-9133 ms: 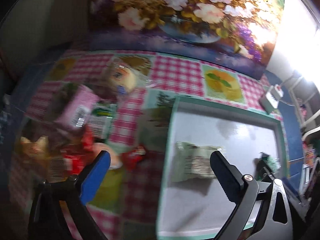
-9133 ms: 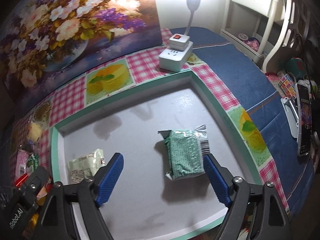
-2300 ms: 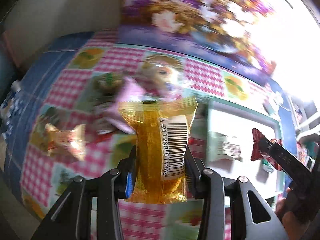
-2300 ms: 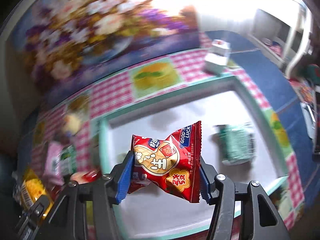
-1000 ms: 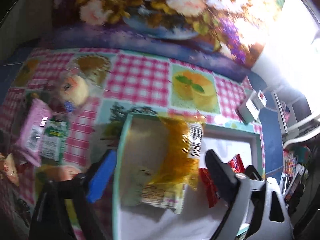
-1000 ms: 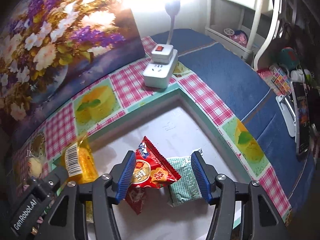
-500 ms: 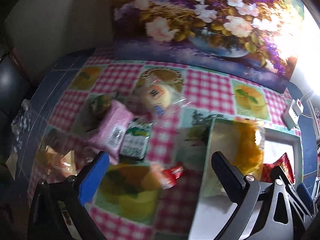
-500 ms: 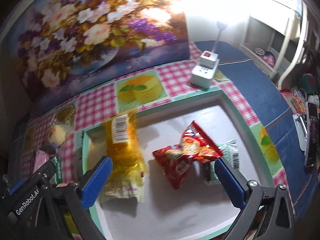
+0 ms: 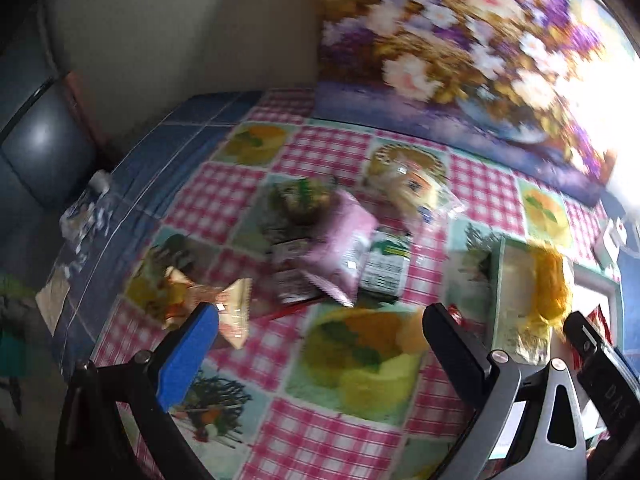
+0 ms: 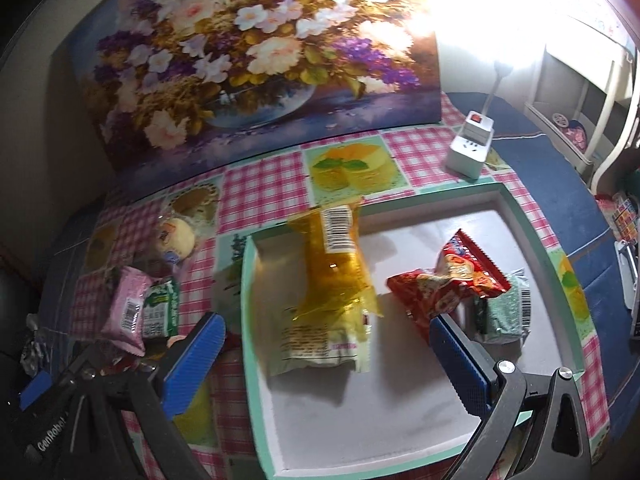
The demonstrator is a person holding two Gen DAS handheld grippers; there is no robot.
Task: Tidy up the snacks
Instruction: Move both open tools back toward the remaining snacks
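A teal-rimmed white tray (image 10: 250, 320) holds a yellow packet (image 10: 336, 264) lying over a pale packet (image 10: 320, 344), a red packet (image 10: 448, 284) and a green packet (image 10: 504, 312). My right gripper (image 10: 324, 322) hangs open and empty above the tray's near side. My left gripper (image 9: 320, 312) is open and empty above the chequered cloth, just short of the loose snacks: a pink packet (image 9: 344, 248), a green-labelled packet (image 9: 386, 264), a clear-wrapped bun (image 9: 412, 188) and a beige packet (image 9: 224, 304) by its left finger. The tray (image 9: 498, 300) lies to its right.
A flower painting (image 10: 256, 60) stands along the table's back. A white socket cube (image 10: 472, 148) with a lamp sits at the back right. A clear plastic bottle (image 9: 84, 216) lies on the blue cloth at far left. White furniture (image 10: 600, 100) stands at the right.
Both grippers let go: the yellow and red packets now lie in the tray. Both jaws opened wide. The left gripper swung left over the loose snacks; the right one drew back.
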